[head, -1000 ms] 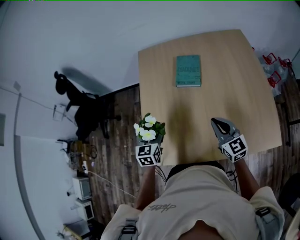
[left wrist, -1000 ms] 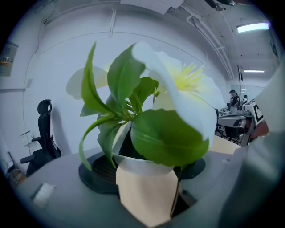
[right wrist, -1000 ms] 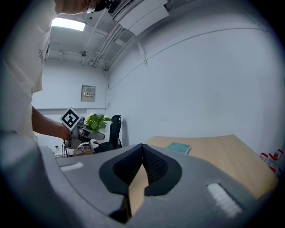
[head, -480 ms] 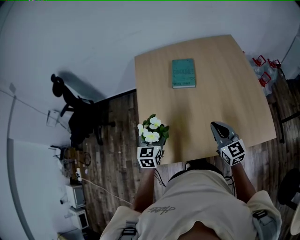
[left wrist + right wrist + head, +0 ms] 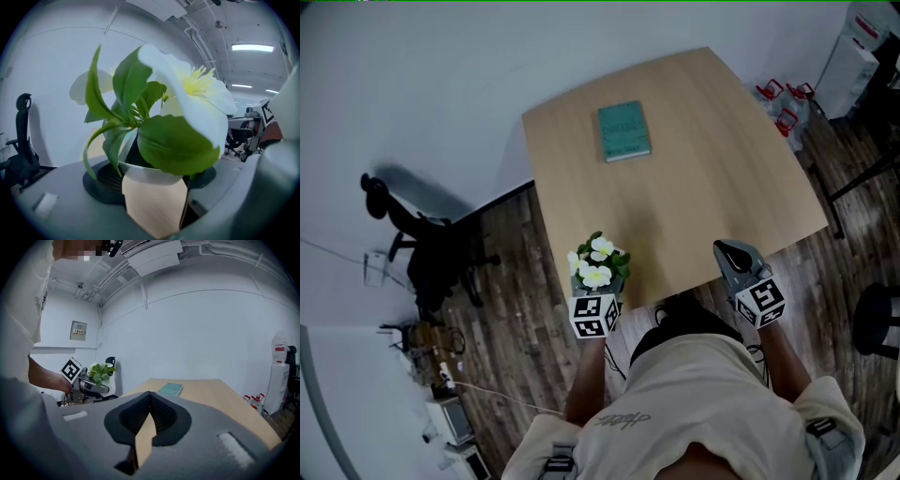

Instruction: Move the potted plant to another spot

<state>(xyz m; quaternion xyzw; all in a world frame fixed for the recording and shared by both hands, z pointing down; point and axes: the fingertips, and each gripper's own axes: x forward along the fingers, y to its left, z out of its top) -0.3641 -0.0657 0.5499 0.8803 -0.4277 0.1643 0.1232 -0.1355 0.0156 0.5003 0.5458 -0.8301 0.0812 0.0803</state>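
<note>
The table [image 5: 722, 178] is left almost bare, which gives plenty of free surface for a new spot. The potted plant [image 5: 598, 264] is held at the near left corner, its white pot clasped between the jaws of the left gripper [image 5: 152, 185]. The pot is gripped low and kept upright, presumably so that leaves and flowers are not crushed. Tabletop is seen under the pot, so it is judged to be lifted rather than resting. The right gripper [image 5: 150, 397] is clenched on nothing and kept well apart over the near edge, apparently out of the way. A teal book [image 5: 622, 131] lies flat on the far side, but its cover print cannot be read. Only square patterns are shown on the marker cubes [image 5: 596, 314].
</note>
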